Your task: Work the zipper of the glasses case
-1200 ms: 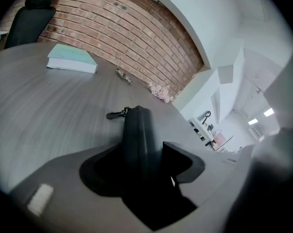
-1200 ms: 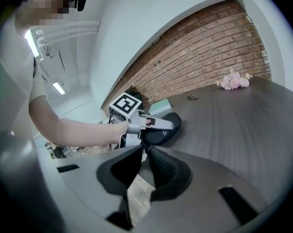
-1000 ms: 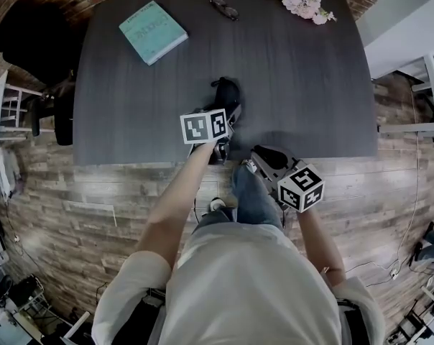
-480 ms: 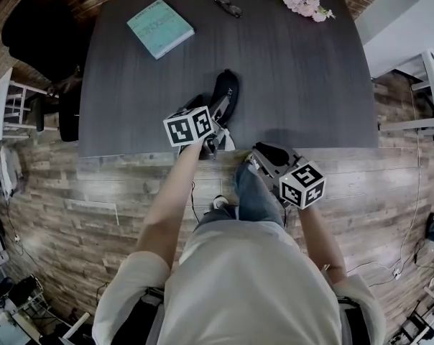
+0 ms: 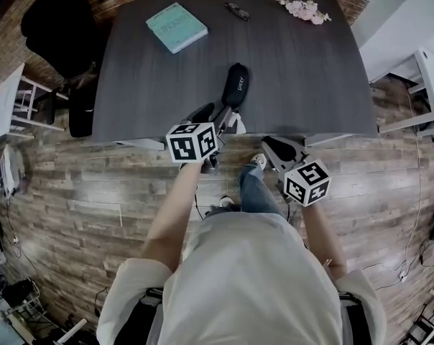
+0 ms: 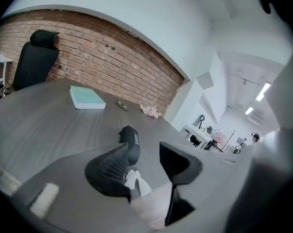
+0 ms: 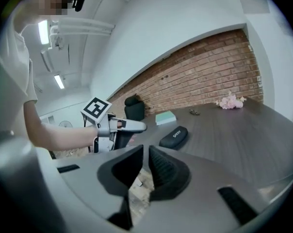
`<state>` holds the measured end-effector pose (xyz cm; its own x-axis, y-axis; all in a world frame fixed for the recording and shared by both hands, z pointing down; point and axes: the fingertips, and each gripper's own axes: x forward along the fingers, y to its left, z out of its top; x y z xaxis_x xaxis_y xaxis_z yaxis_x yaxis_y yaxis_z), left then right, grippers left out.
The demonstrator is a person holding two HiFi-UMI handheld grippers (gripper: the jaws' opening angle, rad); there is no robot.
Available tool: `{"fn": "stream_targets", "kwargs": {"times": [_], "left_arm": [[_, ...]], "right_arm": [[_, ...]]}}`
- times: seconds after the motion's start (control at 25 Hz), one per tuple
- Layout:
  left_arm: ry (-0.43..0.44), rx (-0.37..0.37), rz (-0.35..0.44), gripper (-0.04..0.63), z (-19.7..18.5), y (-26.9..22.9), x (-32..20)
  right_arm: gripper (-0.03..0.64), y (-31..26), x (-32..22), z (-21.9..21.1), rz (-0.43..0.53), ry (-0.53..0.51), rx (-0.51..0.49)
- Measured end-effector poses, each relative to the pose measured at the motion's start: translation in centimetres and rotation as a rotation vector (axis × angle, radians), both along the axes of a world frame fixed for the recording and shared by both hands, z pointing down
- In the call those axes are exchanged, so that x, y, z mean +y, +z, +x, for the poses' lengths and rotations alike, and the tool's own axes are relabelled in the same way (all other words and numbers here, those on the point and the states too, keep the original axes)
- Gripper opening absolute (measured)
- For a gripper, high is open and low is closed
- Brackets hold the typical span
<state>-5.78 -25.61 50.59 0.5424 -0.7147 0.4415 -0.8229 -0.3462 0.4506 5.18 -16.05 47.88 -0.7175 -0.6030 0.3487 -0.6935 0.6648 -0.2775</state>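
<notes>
The black glasses case (image 5: 236,85) lies free on the dark table (image 5: 310,70), near its front edge; it also shows in the left gripper view (image 6: 131,139) and the right gripper view (image 7: 174,136). My left gripper (image 5: 218,119) hovers over the table's front edge, just short of the case and not touching it. Its jaws (image 6: 145,152) have just been closing but stand open, with nothing between them. My right gripper (image 5: 276,149) hangs off the table's front edge, to the right of the left one. Its jaws (image 7: 145,154) are shut with nothing in them.
A teal book (image 5: 176,27), a pair of glasses (image 5: 238,11) and pink flowers (image 5: 303,7) lie along the table's far side. A black chair (image 5: 59,27) stands at the left end. Wooden floor lies below the grippers.
Both grippers have drawn back toward the person and risen. The left gripper, which covered the case's near end a second ago, has come off it, and the whole case now shows.
</notes>
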Motion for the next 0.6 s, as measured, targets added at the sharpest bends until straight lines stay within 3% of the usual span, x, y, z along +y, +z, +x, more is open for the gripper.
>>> {"fn": "stream_targets", "kwargs": {"times": [0.16, 0.36, 0.6], "left_arm": [[0.045, 0.019, 0.041, 0.160, -0.3, -2.1, 4.8], [0.021, 0.025, 0.087, 0.082, -2.0, -3.9, 10.2], [0.027, 0.035, 0.131, 0.034, -3.0, -5.7, 15.9]], "right_arm": [[0.035, -2.1, 2.4, -1.5, 0.076, 0.001, 0.017], [0.031, -4.8, 5.3, -2.7, 0.171, 0.025, 0.017], [0.015, -5.9, 8.6, -3.0, 0.207, 0.073, -0.017]]}}
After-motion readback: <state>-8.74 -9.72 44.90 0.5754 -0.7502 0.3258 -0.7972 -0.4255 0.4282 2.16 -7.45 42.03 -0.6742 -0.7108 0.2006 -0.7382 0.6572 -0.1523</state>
